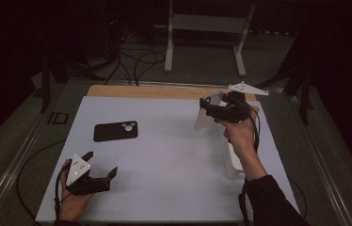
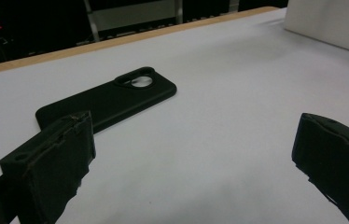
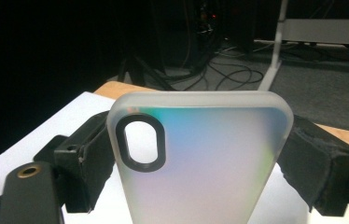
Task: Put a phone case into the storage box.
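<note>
Clamping frosted case (image 3: 200, 158) upright, right gripper (image 3: 196, 163); left gripper (image 2: 191, 154) wide, black case (image 2: 109, 98) flat.

a phone case (image 1: 116, 131) lies flat on the desk (image 1: 164, 155), left of centre. the left claw (image 1: 100, 165) sits near the front left corner, before it. the right claw (image 1: 208, 107) holds a second case (image 1: 208, 113) raised over the far right. a box (image 1: 234, 165) lies along the right edge.
</note>
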A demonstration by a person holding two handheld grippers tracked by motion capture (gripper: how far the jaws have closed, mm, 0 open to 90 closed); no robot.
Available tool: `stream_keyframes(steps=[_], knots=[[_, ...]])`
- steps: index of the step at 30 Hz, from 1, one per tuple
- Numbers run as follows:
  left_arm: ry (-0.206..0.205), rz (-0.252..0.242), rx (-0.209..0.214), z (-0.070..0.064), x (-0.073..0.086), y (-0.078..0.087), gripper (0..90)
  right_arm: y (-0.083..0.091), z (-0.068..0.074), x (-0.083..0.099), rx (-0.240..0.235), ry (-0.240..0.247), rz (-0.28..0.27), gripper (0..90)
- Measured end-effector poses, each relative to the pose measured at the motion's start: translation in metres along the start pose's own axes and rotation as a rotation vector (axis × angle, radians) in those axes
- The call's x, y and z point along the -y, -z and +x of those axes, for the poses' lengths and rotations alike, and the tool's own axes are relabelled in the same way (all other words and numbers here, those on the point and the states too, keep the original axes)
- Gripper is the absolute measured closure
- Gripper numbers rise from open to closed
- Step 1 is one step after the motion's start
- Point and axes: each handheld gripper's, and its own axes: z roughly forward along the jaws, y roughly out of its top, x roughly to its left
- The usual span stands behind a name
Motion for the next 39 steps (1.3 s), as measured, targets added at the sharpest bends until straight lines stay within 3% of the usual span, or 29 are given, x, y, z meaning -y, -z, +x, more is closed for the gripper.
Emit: stream_keyframes(steps=[11,22,30,39], knots=[[0.010,-0.007,-0.007,0.001,0.000,0.001,0.1,-0.011,-0.014,-0.009,0.044,0.006,0.009,16.9],[0.014,-0.008,-0.005,0.001,0.000,0.001,0.0,-0.018,-0.034,-0.020,0.094,-0.042,-0.004,16.9],[0.014,-0.005,-0.005,0.000,0.000,0.001,0.1,-0.023,-0.046,-0.026,0.158,-0.029,0.003,16.9],[0.021,-0.010,-0.007,0.001,0.000,0.002,0.1,-0.028,-0.064,-0.027,0.220,-0.048,0.021,16.9]])
